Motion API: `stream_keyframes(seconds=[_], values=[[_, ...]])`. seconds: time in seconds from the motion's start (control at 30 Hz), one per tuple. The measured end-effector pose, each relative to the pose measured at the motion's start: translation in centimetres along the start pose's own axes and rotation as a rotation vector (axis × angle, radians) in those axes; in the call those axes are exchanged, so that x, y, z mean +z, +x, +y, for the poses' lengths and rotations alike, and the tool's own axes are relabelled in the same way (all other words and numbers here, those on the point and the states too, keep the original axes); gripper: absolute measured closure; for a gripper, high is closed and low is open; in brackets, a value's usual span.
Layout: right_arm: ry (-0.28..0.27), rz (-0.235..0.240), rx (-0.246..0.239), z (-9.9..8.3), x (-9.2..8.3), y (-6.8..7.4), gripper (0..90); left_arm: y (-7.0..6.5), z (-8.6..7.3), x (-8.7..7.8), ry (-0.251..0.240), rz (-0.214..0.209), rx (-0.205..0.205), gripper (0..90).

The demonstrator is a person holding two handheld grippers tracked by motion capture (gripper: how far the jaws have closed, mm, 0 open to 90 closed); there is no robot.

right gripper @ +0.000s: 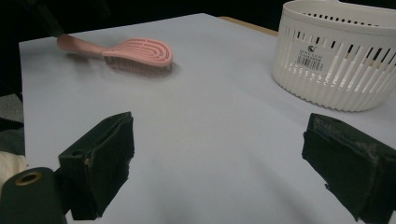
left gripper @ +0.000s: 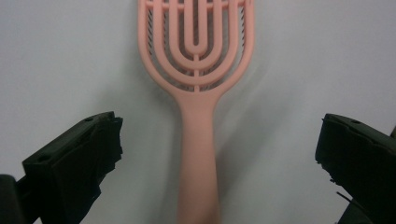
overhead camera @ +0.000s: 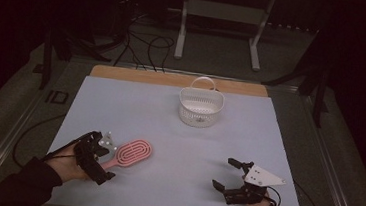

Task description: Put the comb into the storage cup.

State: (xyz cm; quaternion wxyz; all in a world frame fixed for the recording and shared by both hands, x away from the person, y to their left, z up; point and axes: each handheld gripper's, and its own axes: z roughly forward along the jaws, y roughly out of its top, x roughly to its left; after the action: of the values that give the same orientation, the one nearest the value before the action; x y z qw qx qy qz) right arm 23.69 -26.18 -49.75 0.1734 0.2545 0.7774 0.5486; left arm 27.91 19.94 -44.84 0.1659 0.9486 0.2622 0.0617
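Pink brush (left gripper: pixel 198 70) head cut off | left gripper (left gripper: pixel 215 154) wide astride handle | right gripper (right gripper: pixel 217 163) wide

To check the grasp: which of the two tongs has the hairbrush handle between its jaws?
The left tongs: open, jaws either side of the pink hairbrush handle. The right tongs hover open over bare mat.

Pink vented hairbrush (overhead camera: pixel 131 153), white slotted plastic basket (overhead camera: pixel 201 106) with black-printed label, pale blue-grey table cover (overhead camera: pixel 174 182), black grippers.

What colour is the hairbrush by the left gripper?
Pink hairbrush, clearest in the left gripper view.
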Motion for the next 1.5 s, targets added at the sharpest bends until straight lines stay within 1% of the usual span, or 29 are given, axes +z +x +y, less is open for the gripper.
stream_keyframes(seconds=[0.03, 0.1, 0.13, 0.17, 0.27, 0.43, 0.47, 0.5, 0.53, 0.57, 0.6, 0.63, 0.7, 0.77, 0.8, 0.83, 0.87, 0.9, 0.97, 1.03, 1.07, 1.1, 1.13, 1.17, 1.23, 1.27, 1.3, 1.33, 1.5], values=[[-0.003, 0.001, 0.001, 0.0, 0.0, 0.0, 9.0, 0.0, 0.1, 0.2, 0.008, 0.006, 0.002, 0.1], [-0.004, 0.0, 0.001, 0.0, 0.0, 0.0, 9.0, 0.3, 0.3, 0.4, 0.03, -0.001, 0.003, 0.7], [-0.002, -0.001, 0.0, 0.0, 0.0, 0.0, 9.0, 0.4, 0.4, 0.5, 0.033, 0.003, -0.001, 0.8], [-0.003, 0.001, 0.001, 0.0, 0.0, 0.0, 9.0, 0.5, 0.4, 0.6, 0.042, -0.004, -0.009, 1.1], [-0.001, 0.001, -0.002, 0.0, 0.0, 0.0, 9.0, 0.8, 0.7, 1.0, 0.053, -0.011, -0.014, 1.7], [-0.001, 0.004, -0.001, 0.0, 0.0, 0.1, 9.0, 1.0, 1.1, 1.3, 0.075, -0.002, -0.019, 1.8], [-0.004, 0.003, 0.0, 0.0, 0.0, 0.1, 9.0, 1.1, 1.2, 1.4, 0.083, -0.006, -0.015, 3.1], [-0.004, 0.004, 0.0, 0.0, 0.0, 0.1, 9.0, 1.1, 1.2, 1.5, 0.09, 0.0, -0.015, 3.9], [-0.004, 0.005, -0.001, 0.0, 0.1, 0.1, 9.0, 1.1, 1.3, 1.6, 0.097, -0.007, -0.013, 5.0], [-0.003, 0.006, 0.0, 0.0, 0.1, 0.1, 9.0, 1.1, 1.3, 1.7, 0.099, -0.006, -0.013, 6.3], [-0.003, 0.005, -0.001, 0.0, 0.1, 0.1, 9.0, 1.2, 1.3, 1.8, 0.104, -0.015, -0.009, 7.6], [-0.004, 0.007, -0.002, 0.0, 0.0, 0.1, 9.0, 1.2, 1.4, 1.8, 0.107, -0.007, -0.004, 10.4], [-0.007, 0.008, -0.001, 0.0, 0.0, 0.1, 9.0, 1.2, 1.5, 2.0, 0.117, -0.011, -0.007, 14.3], [-0.005, 0.006, 0.0, 0.0, 0.0, 0.1, 9.0, 1.3, 1.6, 2.1, 0.134, -0.01, -0.011, 16.7], [-0.004, 0.006, -0.001, 0.0, 0.0, 0.1, 9.0, 1.3, 1.7, 2.2, 0.143, -0.014, -0.003, 18.3], [-0.007, 0.008, -0.002, 0.1, 0.0, 0.1, 9.0, 1.3, 1.7, 2.2, 0.145, -0.009, 0.001, 20.1], [-0.006, 0.008, 0.0, 0.1, 0.0, 0.2, 9.0, 1.2, 1.8, 2.3, 0.144, -0.011, -0.004, 22.0], [-0.006, 0.008, 0.0, 0.1, 0.0, 0.2, 9.0, 1.2, 1.8, 2.3, 0.153, -0.009, 0.005, 24.3], [-0.004, 0.007, 0.0, 0.1, 0.0, 0.1, 9.0, 1.2, 2.0, 2.4, 0.168, -0.002, 0.006, 28.9], [-0.006, 0.008, -0.001, 0.1, 0.0, 0.1, 9.0, 1.2, 2.1, 2.6, 0.18, -0.002, 0.005, 31.0], [-0.005, 0.008, -0.001, 0.1, 0.0, 0.1, 9.0, 1.2, 2.1, 2.7, 0.191, 0.004, 0.011, 32.1], [-0.006, 0.009, -0.001, 0.1, 0.0, 0.1, 9.0, 1.2, 2.2, 2.8, 0.19, 0.009, 0.009, 32.7], [-0.006, 0.011, 0.0, 0.1, 0.0, 0.1, 9.0, 1.2, 2.2, 2.9, 0.198, 0.005, 0.009, 34.5], [-0.006, 0.01, -0.001, 0.1, 0.0, 0.1, 9.0, 1.2, 2.2, 3.0, 0.197, 0.015, 0.009, 35.2], [-0.006, 0.01, 0.0, 0.1, 0.0, 0.1, 9.0, 1.2, 2.3, 3.1, 0.204, 0.008, 0.011, 38.5], [-0.007, 0.01, 0.001, 0.1, 0.0, 0.1, 9.0, 1.2, 2.3, 3.2, 0.205, 0.013, 0.009, 38.6], [-0.006, 0.01, 0.001, 0.1, 0.0, 0.1, 9.0, 1.1, 2.3, 3.3, 0.21, 0.013, 0.01, 41.0], [-0.006, 0.012, 0.001, 0.1, 0.0, 0.1, 9.0, 1.1, 2.2, 3.3, 0.208, 0.006, 0.008, 42.1], [-0.005, 0.012, 0.0, 0.1, 0.0, 0.1, 9.0, 1.2, 2.2, 3.5, 0.229, 0.012, 0.008, 49.2]])
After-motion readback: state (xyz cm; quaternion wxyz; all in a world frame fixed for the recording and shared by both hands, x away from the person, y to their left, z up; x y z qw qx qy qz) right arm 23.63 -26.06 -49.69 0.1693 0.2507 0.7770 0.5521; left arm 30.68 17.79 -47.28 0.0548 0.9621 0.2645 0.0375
